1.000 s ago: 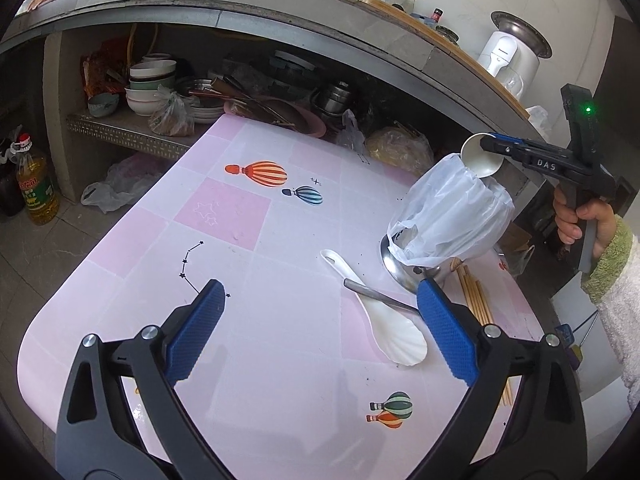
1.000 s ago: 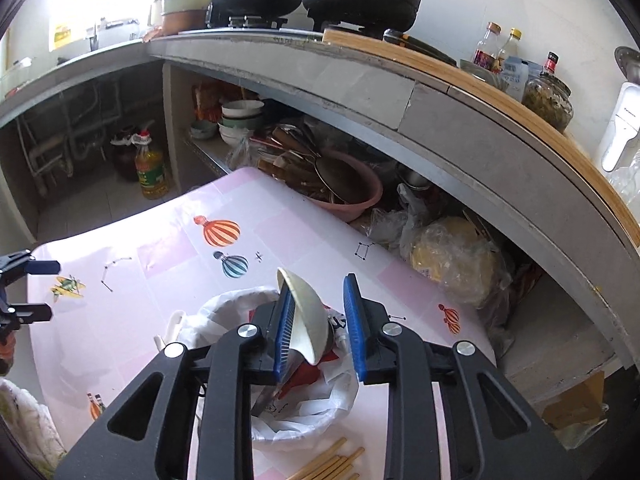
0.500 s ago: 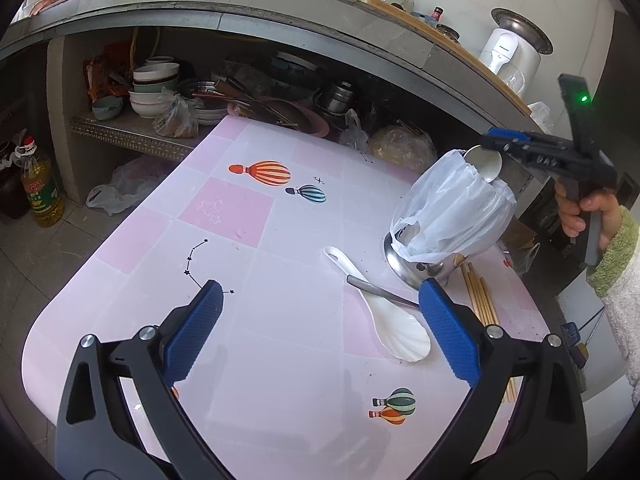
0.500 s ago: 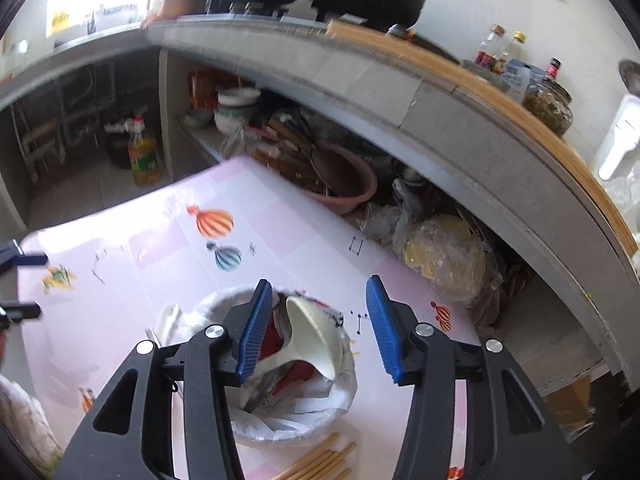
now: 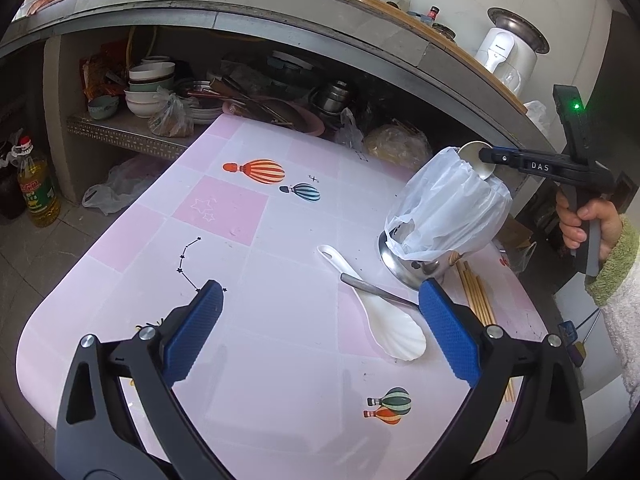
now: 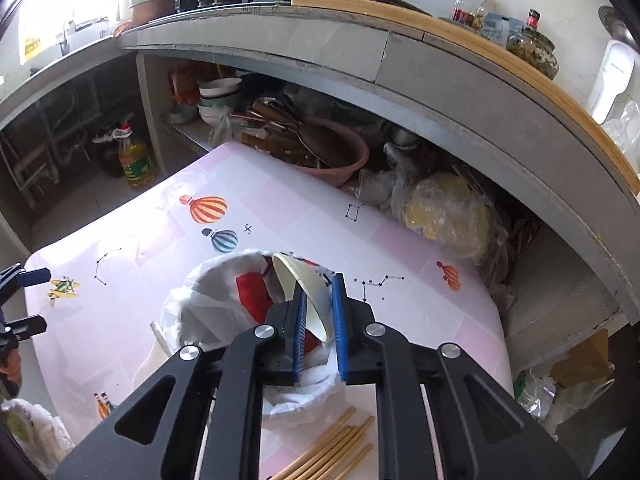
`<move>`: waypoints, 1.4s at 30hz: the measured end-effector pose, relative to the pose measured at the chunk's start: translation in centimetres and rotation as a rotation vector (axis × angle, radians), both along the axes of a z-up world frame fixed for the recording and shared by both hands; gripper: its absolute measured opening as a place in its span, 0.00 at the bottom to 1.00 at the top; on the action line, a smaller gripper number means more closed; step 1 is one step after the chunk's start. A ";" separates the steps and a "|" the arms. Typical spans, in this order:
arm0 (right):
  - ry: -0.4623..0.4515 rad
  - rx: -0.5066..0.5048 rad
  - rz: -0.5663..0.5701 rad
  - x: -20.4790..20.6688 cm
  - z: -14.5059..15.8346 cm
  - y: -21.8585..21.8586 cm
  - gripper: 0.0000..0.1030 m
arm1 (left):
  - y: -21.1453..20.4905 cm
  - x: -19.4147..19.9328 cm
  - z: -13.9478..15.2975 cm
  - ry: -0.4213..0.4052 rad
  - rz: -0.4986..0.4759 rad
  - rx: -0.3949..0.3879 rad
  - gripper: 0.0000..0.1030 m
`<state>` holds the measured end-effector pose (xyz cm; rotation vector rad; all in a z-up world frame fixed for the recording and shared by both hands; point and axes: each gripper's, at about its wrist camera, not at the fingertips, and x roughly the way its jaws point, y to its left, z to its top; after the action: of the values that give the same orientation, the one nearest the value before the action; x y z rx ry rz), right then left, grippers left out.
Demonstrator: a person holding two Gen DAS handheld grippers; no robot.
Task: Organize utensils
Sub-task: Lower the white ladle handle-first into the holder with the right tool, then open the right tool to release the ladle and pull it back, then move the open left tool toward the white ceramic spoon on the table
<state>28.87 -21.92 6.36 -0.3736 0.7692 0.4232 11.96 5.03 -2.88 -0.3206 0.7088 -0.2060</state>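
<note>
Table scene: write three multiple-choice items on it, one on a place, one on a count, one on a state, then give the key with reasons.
1. Where do the wooden chopsticks lie?
A. on the table beside the bag-lined pot
B. inside the pot
C. on the shelf

2. How many white rice paddles lie on the table?
A. one
B. two
C. three

3. How do the left gripper's fingers stand?
A. wide apart, nothing between them
B. shut on the paddle
C. shut on the chopsticks

Key: 1 A, they lie next to the bag-lined pot; 2 A, only one paddle shows; 3 A, bare tabletop shows between the fingers.
</note>
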 end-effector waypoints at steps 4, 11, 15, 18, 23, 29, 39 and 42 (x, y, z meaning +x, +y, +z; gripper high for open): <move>-0.025 0.003 0.060 -0.5 0.5 1.3 0.12 | 0.2 0.0 0.0 0.002 0.007 -0.005 0.92; -0.027 -0.119 0.079 -0.5 -1.5 2.8 0.07 | 0.0 0.0 0.1 0.003 0.000 -0.002 0.92; -0.022 -0.064 0.075 -0.7 -1.0 2.1 0.09 | -0.1 0.0 0.1 0.000 -0.002 0.002 0.92; -0.031 -0.005 0.067 -1.1 0.1 1.2 0.13 | -0.1 0.0 0.1 0.002 -0.001 0.001 0.92; -0.077 0.136 0.041 -3.1 2.8 -1.2 0.21 | -0.4 0.0 0.0 0.005 -0.012 -0.002 0.92; -0.113 0.294 0.008 -6.6 4.3 -4.3 0.22 | -1.1 0.3 -0.1 0.014 -0.039 -0.015 0.92; -0.021 0.524 -0.124 -13.3 -0.5 -8.6 0.35 | -2.0 0.4 -0.2 0.010 -0.078 -0.019 0.92; 0.054 0.568 -0.190 -14.6 -3.7 -8.9 0.36 | -2.5 0.6 -0.5 0.011 -0.101 -0.016 0.92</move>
<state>14.23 -30.77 2.62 0.2415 0.6958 0.4532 12.51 2.57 -3.37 -0.3019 0.7355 -0.3061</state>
